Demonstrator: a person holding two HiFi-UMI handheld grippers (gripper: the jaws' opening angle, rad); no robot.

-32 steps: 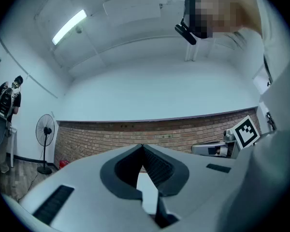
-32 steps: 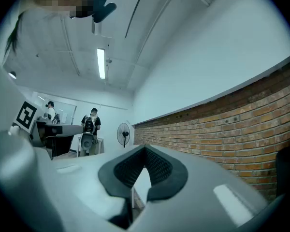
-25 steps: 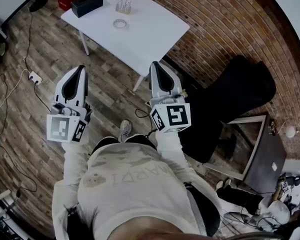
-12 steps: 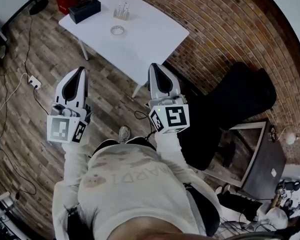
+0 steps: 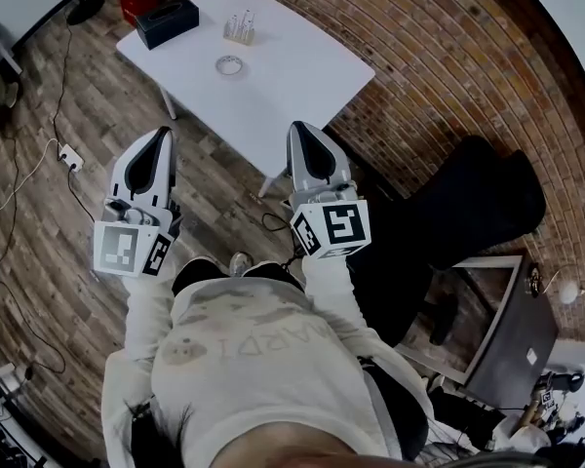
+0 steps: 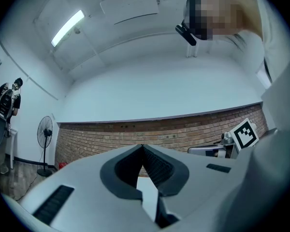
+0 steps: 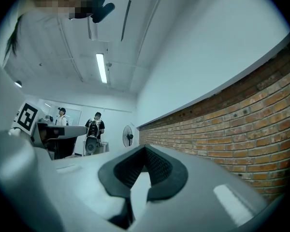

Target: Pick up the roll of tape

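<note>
Right gripper (image 5: 300,127): jaws pressed together, nothing pinched; ribbed pads meeting at the tip in its own view (image 7: 145,149)
Left gripper (image 5: 160,132): same, closed tight and empty (image 6: 142,147)
Both carried side by side in front of the body, pointing forward and roughly level, marker cubes (image 5: 331,227) nearest the chest; reads as a carrying posture for the approach, not a reach
Closed probably because nothing to grab within range yet

Tape (image 5: 231,64): small pale ring lying flat near the middle of the table (image 5: 312,91), well ahead of both tips, roughly on the line between them, touching nothing
Not visible in either gripper view

Also on the table: box (image 5: 168,19), black, at the far left corner; bottles (image 5: 240,27), small and clear, just beyond the tape
Around: wall (image 5: 439,57) of brick to the right; bag (image 5: 468,203), black, beside the right arm; cables and a power strip (image 5: 70,153) on the floor at left; fan (image 6: 45,132) far off in the left gripper view

Judged: pickup not begun
Next move calls for closing the gap, spreading one pair of jaws, then coming down across the ring's wall
Thin ring on a smooth top, so likely to skid if nudged sideways
</note>
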